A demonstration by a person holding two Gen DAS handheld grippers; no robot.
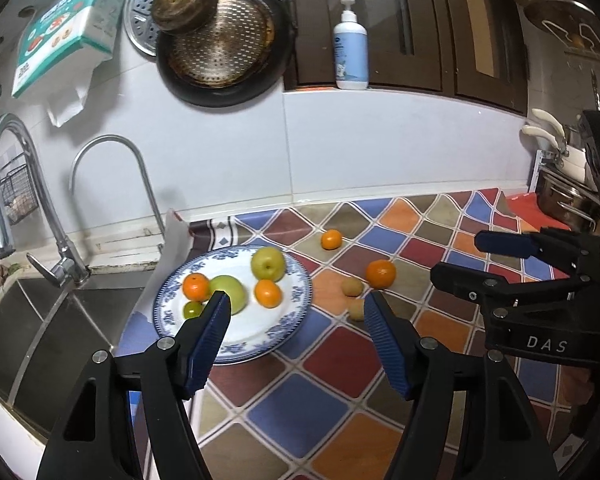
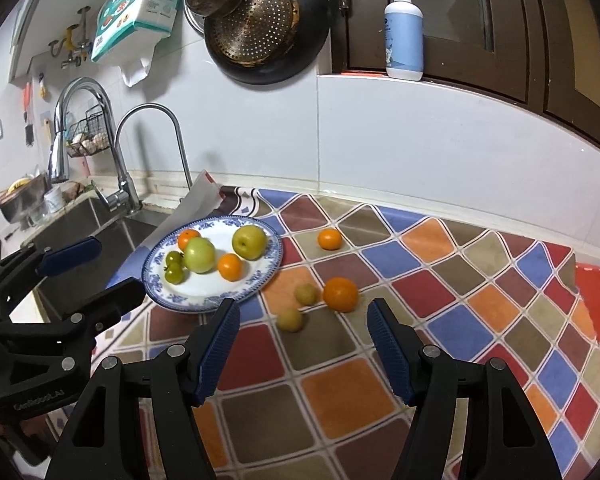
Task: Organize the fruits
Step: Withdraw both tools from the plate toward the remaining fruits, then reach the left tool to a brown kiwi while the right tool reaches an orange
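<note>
A blue-and-white plate (image 1: 256, 322) (image 2: 204, 290) near the sink holds two green apples (image 1: 267, 264) (image 2: 249, 242), two oranges (image 1: 267, 293) (image 2: 229, 267) and small green tomatoes (image 2: 174, 266). Loose on the chequered mat lie a small orange (image 1: 331, 239) (image 2: 329, 239), a bigger orange (image 1: 380, 274) (image 2: 340, 294) and two small yellow-green fruits (image 1: 352, 287) (image 2: 289, 319). My left gripper (image 1: 297, 298) (image 2: 119, 267) hovers open over the plate's right edge, holding nothing. My right gripper (image 2: 302, 304) (image 1: 456, 256) stands open and empty just short of the loose fruits.
A steel sink (image 1: 40, 320) with two faucets (image 1: 112, 152) lies left of the plate. A pan (image 1: 224, 52) and strainers hang on the wall. A pump bottle (image 1: 351, 52) stands on the window ledge. A steel pot (image 1: 568, 200) sits at the far right.
</note>
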